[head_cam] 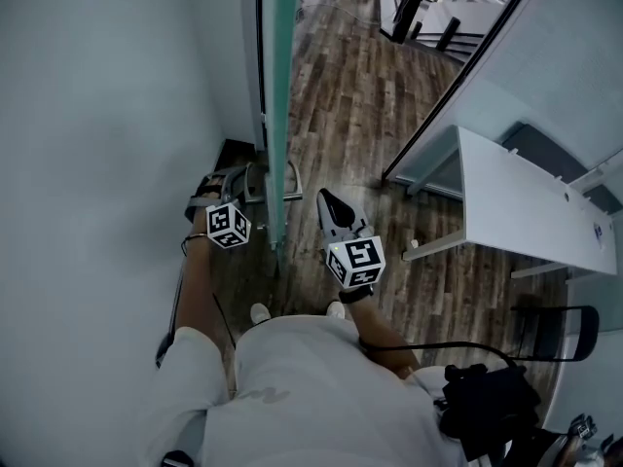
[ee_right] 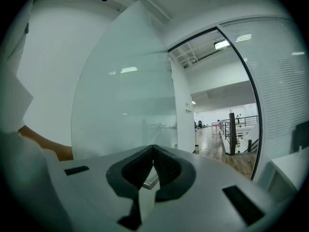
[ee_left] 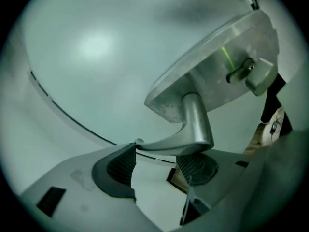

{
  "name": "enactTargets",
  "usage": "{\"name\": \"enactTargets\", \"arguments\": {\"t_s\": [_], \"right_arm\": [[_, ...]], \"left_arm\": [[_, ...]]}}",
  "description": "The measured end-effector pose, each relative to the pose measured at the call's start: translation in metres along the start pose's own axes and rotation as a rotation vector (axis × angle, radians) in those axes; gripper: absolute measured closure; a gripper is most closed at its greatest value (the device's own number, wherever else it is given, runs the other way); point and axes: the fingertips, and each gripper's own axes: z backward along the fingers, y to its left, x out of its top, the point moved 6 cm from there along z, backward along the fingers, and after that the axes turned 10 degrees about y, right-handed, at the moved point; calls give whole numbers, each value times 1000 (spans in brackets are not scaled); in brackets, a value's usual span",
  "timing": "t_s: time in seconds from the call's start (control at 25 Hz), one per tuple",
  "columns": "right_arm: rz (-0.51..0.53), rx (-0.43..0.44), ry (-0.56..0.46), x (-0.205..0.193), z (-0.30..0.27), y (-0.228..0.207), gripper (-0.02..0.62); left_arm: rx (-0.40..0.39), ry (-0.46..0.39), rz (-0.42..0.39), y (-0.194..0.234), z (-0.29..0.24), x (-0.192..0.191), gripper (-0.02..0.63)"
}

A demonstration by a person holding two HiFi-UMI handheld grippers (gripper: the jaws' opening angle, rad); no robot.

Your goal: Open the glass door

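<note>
My left gripper (ee_left: pixel 155 162) has its jaws apart, and the lever handle (ee_left: pixel 195 124) at the edge of the glass door (head_cam: pixel 279 86) only lies across their tips. Pulling could slip it off. My right gripper (ee_right: pixel 153 166) is closed and empty.

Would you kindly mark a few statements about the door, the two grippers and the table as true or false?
1. The left gripper has its fingers apart, with the lever handle lying across their tips. True.
2. The right gripper is closed on the lever handle. False: its fingers are shut together on nothing.
3. In the head view the glass door stands edge-on between the two grippers. True.
4. The white table stands on the left gripper's side of the door. False: it is on the right gripper's side.
5. The floor past the door is of wooden planks. True.
</note>
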Motion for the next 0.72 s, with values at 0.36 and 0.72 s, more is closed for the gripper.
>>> {"name": "enactTargets", "arguments": {"t_s": [0.36, 0.72], "right_arm": [[62, 159, 56, -11, -41, 51, 592], [161, 347, 152, -21, -75, 108, 592]], "left_arm": [[-1, -11, 578, 5, 51, -89, 371], [153, 17, 900, -10, 123, -135, 373]]}}
